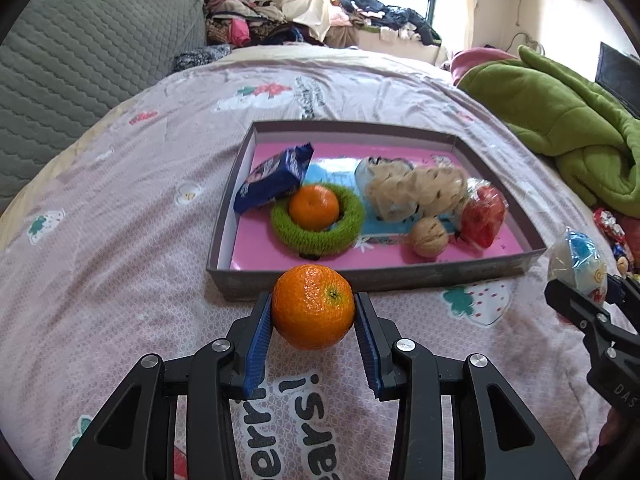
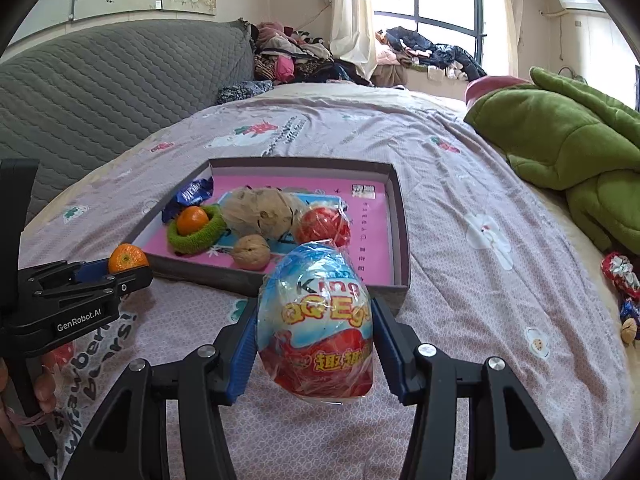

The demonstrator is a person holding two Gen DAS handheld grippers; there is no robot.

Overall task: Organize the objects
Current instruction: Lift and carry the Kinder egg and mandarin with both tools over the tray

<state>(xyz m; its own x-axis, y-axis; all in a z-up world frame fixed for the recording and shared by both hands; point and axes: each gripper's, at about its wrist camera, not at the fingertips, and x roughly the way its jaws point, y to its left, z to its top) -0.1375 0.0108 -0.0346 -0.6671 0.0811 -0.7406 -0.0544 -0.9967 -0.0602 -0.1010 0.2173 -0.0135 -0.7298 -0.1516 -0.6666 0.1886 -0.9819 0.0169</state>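
Box [image 1: 400, 276] part filled; left hand-held gripper [image 1: 314, 312] clamps orange [image 1: 313, 306], right hand-held gripper [image 2: 316, 340] clamps toy egg [image 2: 316, 320]; both still outside.

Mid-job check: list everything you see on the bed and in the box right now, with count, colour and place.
Box: 1, grey walls, pink floor, on the bedsheet.
Tangerines: 2, orange; one inside the green ring in the box, one held outside the box's near wall.
Green ring: 1, fuzzy, in the box.
Blue snack packet: 1, box's far left.
Netted beige bundle: 1, box centre.
Walnut: 1, brown, box near side.
Red wrapped ball: 1, box right.
Toy egg: 1, blue and red wrapper, held.
Green blanket: 1, bed's right.
Wrapped items: several, at the bed's right edge.
Left gripper: shut on tangerine.
Right gripper: shut on toy egg.
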